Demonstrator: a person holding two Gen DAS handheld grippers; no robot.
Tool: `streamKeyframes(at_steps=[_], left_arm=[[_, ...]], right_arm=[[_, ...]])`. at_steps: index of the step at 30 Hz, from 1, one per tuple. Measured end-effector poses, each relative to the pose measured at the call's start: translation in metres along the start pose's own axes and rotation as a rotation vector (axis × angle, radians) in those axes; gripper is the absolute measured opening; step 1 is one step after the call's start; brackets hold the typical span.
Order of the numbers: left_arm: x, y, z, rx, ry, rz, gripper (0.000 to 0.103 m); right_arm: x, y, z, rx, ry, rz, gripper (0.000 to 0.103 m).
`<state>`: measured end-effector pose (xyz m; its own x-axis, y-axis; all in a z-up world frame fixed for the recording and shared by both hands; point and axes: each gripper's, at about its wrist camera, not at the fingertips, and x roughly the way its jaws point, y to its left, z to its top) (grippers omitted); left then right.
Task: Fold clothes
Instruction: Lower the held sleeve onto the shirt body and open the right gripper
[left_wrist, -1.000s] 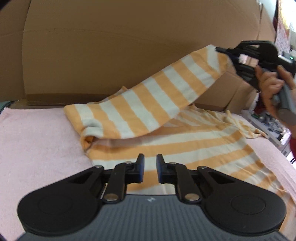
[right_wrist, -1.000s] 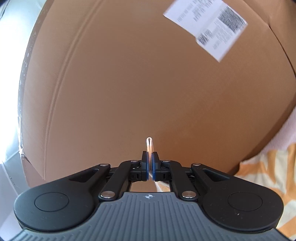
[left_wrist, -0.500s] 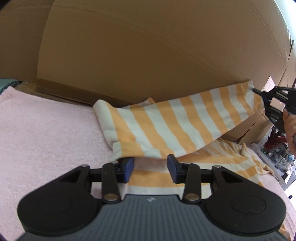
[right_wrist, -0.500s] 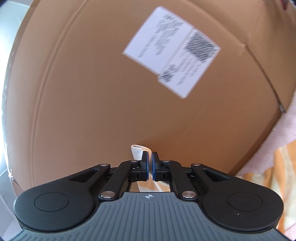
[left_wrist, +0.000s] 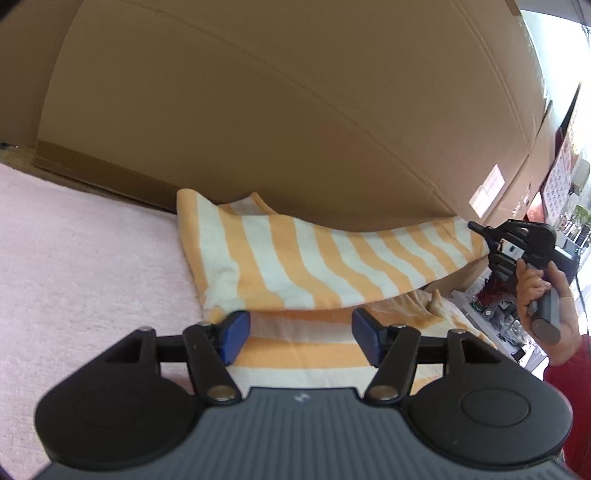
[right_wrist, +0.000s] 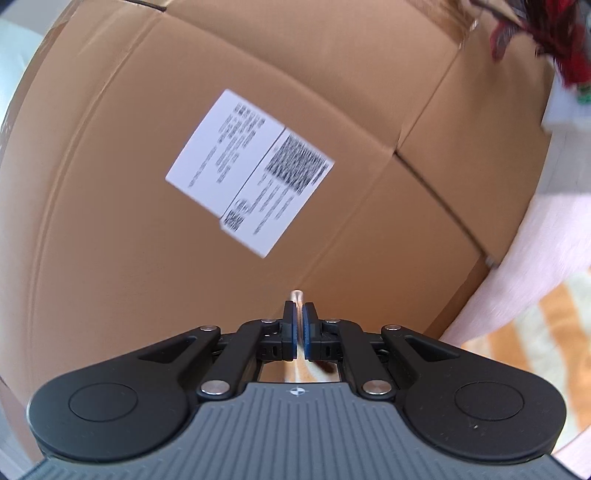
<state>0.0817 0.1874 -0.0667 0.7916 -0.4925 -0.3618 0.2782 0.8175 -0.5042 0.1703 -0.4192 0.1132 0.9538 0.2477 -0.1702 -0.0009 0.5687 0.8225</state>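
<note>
Shirt (left_wrist: 295, 258): orange-and-white striped knit, body flat on pink towel (left_wrist: 81, 266), in front of cardboard box (left_wrist: 258, 110). One sleeve lifted and stretched sideways, sagging in the middle between shoulder and cuff. Looks soft, light, limp, no stiffness; likely to droop and wrinkle wherever unsupported, unlikely to slip from rubber pads. Not fragile.

Right gripper (left_wrist: 484, 236) clamped on cuff end, thin strip of fabric poking out between its pads in the right wrist view (right_wrist: 297, 299). Left gripper (left_wrist: 299, 332) letting go: jaws opening, hovering low over shirt body near shoulder fold, nothing pinched, cloth beneath rather than between pads.

Best holds, by judgement: cuff edge for sleeve, as now; hem corners or shoulder seam for the body. Pinching doubled edge safer than a single layer. Laying sleeve across chest probably next; slack should be kept taut to avoid bunching.
</note>
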Motion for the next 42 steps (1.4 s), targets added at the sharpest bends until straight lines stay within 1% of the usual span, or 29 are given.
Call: streamKeyframes(at_steps=[4, 7, 8, 12, 15, 16, 17, 19, 22, 24, 27, 32, 33, 37, 39, 40, 41, 42], left_arm=[[-0.003, -0.005, 0.003, 0.037, 0.013, -0.023, 0.07], [0.004, -0.008, 0.004, 0.022, 0.022, -0.057, 0.078], [0.008, -0.01, 0.003, 0.015, 0.026, -0.071, 0.079], [0.005, -0.011, 0.008, 0.04, 0.025, -0.106, 0.079], [0.005, -0.015, 0.01, 0.046, 0.022, -0.127, 0.079], [0.004, -0.016, 0.01, 0.05, 0.021, -0.125, 0.08], [0.006, -0.019, 0.008, 0.056, 0.024, -0.118, 0.08], [0.01, -0.02, 0.007, 0.062, 0.036, -0.107, 0.08], [0.012, -0.021, 0.005, 0.08, 0.051, -0.09, 0.081], [0.007, -0.017, -0.001, 0.09, 0.06, -0.085, 0.081], [0.007, -0.016, -0.002, 0.095, 0.066, -0.08, 0.082], [0.008, -0.018, -0.002, 0.096, 0.067, -0.078, 0.083], [0.007, -0.018, -0.002, 0.096, 0.066, -0.077, 0.083], [0.007, -0.019, -0.001, 0.096, 0.065, -0.073, 0.084], [0.008, -0.02, -0.001, 0.099, 0.068, -0.069, 0.084], [0.009, -0.02, -0.001, 0.101, 0.07, -0.067, 0.084], [0.009, -0.02, -0.001, 0.101, 0.07, -0.065, 0.084], [0.009, -0.02, -0.001, 0.101, 0.07, -0.065, 0.085]], right_arm=[[-0.005, -0.006, 0.016, -0.004, -0.015, -0.015, 0.004], [-0.009, -0.009, 0.029, -0.016, -0.032, -0.024, 0.004], [-0.01, -0.01, 0.033, -0.016, -0.036, -0.029, 0.004], [-0.012, -0.018, 0.047, -0.016, -0.048, -0.057, 0.004], [-0.033, -0.033, 0.057, -0.024, -0.064, -0.078, 0.004], [-0.027, -0.036, 0.057, -0.024, -0.065, -0.086, 0.004], [-0.032, -0.035, 0.041, -0.023, -0.063, -0.096, 0.004], [0.003, -0.082, -0.036, -0.014, -0.061, -0.122, 0.004], [0.008, -0.093, -0.038, 0.005, -0.071, -0.136, 0.004], [0.0, -0.081, -0.063, 0.003, -0.064, -0.159, 0.004], [0.029, -0.107, -0.09, 0.007, -0.05, -0.2, 0.004], [0.033, -0.123, -0.099, 0.0, -0.064, -0.256, 0.004], [0.033, -0.126, -0.1, 0.0, -0.067, -0.269, 0.001], [0.028, -0.133, -0.102, 0.002, -0.063, -0.283, 0.001], [0.028, -0.135, -0.105, 0.018, -0.053, -0.301, 0.01], [0.03, -0.135, -0.108, 0.033, -0.043, -0.318, 0.012], [0.023, -0.139, -0.105, 0.042, -0.028, -0.351, 0.013], [0.023, -0.137, -0.107, 0.036, -0.016, -0.353, 0.013]])
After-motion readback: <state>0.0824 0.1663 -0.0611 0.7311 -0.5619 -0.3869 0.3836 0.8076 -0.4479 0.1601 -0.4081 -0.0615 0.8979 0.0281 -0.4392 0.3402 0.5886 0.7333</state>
